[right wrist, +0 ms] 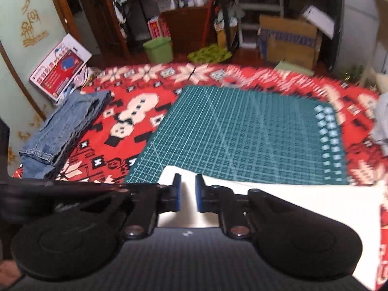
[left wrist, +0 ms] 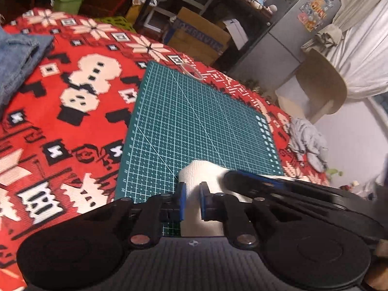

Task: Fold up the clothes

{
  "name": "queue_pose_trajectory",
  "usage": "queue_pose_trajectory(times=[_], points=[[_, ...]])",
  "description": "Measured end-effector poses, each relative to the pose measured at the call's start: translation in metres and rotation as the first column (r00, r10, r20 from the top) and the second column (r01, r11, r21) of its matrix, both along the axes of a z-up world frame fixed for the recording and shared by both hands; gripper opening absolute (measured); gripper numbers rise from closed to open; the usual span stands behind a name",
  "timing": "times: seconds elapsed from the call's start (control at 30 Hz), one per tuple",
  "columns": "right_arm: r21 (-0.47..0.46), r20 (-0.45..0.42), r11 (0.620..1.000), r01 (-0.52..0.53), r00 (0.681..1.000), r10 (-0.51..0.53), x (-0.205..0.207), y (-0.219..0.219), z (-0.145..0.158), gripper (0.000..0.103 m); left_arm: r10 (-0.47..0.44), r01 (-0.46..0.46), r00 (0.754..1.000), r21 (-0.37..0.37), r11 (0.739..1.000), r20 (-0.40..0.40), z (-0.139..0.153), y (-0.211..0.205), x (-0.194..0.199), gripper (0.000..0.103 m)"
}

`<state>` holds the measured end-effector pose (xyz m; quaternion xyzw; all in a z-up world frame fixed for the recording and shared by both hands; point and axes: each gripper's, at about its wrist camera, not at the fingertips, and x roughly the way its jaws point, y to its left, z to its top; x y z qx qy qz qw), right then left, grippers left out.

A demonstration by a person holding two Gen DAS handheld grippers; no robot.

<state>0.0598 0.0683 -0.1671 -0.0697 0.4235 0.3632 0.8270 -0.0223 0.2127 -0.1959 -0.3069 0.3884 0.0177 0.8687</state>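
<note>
A white ribbed garment [left wrist: 206,172] lies on the near edge of the green cutting mat [left wrist: 194,121]. My left gripper [left wrist: 192,186] is shut on a fold of it, with the cloth filling the gap between the blue pads. In the right wrist view the same white garment [right wrist: 291,201] spreads wide across the near end of the mat [right wrist: 242,133]. My right gripper [right wrist: 188,179] is low over its left corner, shut on the cloth that shows white between its pads. The right gripper's black body [left wrist: 278,189] lies close beside my left one.
The mat rests on a red patterned cloth [left wrist: 60,121] with snowmen. Folded blue jeans [right wrist: 65,126] lie at its left, and a crumpled grey garment [left wrist: 308,143] at its right edge. A clear ring [left wrist: 191,71] sits at the mat's far end. A wooden chair [left wrist: 320,84] stands beyond.
</note>
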Motion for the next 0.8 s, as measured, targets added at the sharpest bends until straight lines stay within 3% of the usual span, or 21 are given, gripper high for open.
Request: queue_pose_trajectory(times=[0.1, 0.3, 0.6, 0.8], points=[[-0.031, -0.013, 0.999, -0.015, 1.0, 0.015, 0.005, 0.018, -0.015, 0.0, 0.0, 0.0, 1.0, -0.051, 0.999, 0.008, -0.008, 0.009, -0.003, 0.009], [-0.024, 0.01, 0.999, -0.025, 1.0, 0.025, -0.001, 0.036, -0.025, 0.0, 0.038, -0.035, 0.999, -0.187, 0.982, 0.007, -0.021, 0.029, -0.012, 0.008], [0.046, -0.054, 0.999, -0.024, 0.998, 0.026, -0.015, -0.001, -0.005, 0.008, 0.014, -0.014, 1.0, -0.191, 0.981, 0.0, -0.018, 0.026, -0.022, 0.007], [0.004, 0.01, 0.999, -0.038, 0.999, 0.038, -0.044, -0.003, -0.005, 0.008, -0.02, 0.016, 1.0, -0.173, 0.985, -0.018, -0.011, 0.014, -0.04, 0.007]])
